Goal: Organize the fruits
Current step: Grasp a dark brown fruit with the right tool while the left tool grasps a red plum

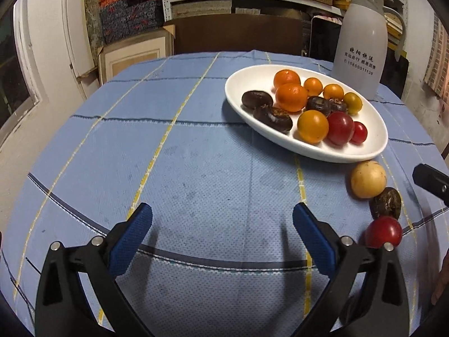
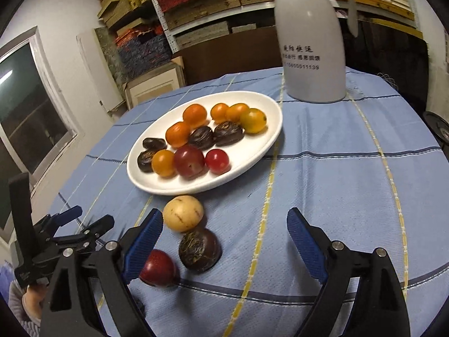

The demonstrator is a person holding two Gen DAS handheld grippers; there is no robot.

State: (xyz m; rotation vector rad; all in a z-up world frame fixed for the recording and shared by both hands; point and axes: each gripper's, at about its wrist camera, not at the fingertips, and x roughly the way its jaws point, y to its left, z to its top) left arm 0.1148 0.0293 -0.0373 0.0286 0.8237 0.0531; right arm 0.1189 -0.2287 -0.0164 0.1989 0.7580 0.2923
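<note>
left gripper [image 1: 222, 219] wide open, empty; right gripper [image 2: 225, 224] wide open, empty | plate [image 2: 252, 157] far, full; three fruits [image 2: 199, 250] near it

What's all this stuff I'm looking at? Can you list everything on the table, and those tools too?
Oval white ceramic plate: one, white, table centre.
Round orange fruits: six, orange to yellow, on plate.
Dark brown wrinkled fruits: four, on plate.
Red round fruits: two, on plate.
Pale yellow round fruit: one, on cloth beside plate.
Dark brown round fruit: one, on cloth.
Loose red round fruit: one, on cloth.
White plastic jug: one, behind plate.
Blue checked tablecloth: one, covering table.
Left claw: open, empty.
Right claw: open, empty.
</note>
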